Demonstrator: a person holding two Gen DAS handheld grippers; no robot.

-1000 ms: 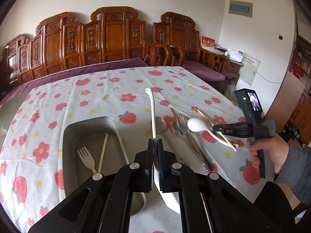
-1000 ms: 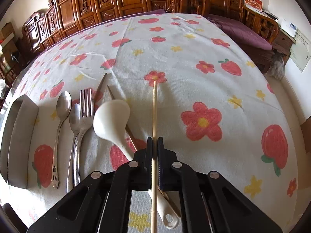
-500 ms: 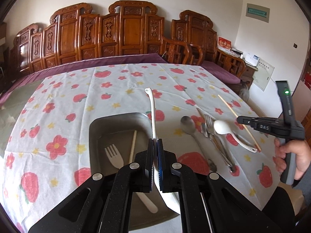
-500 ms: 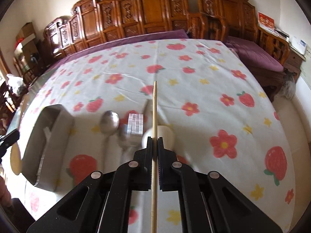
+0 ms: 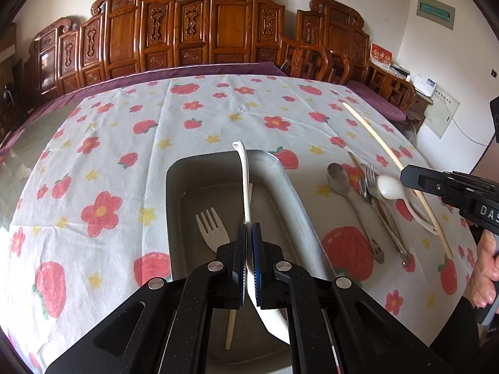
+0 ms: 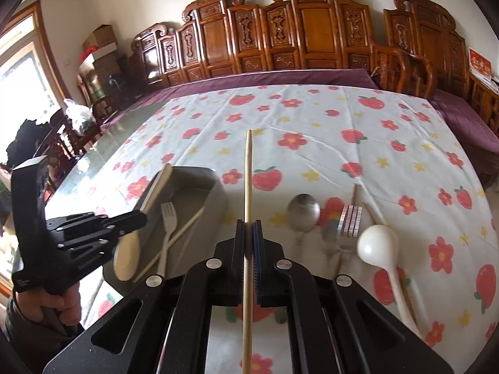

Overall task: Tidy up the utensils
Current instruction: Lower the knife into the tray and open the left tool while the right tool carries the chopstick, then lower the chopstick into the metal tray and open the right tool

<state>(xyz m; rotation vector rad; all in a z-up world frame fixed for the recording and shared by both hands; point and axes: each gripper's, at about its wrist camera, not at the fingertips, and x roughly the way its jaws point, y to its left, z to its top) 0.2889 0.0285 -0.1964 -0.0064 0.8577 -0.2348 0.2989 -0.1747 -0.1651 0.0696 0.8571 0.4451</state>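
Over the dull steel tray (image 5: 280,174), both grippers are clamped on utensils.
Left gripper (image 5: 248,258) pinches a smooth cream spoon (image 5: 244,184); right gripper (image 6: 248,243) grips a slender wooden chopstick (image 6: 248,180) beside it.

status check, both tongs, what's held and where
Left tongs shut on white spoon, over metal tray. Right tongs shut on chopstick, beside the tray. Nothing blocking.

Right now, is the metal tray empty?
No. The metal tray already holds a pale fork and a chopstick.
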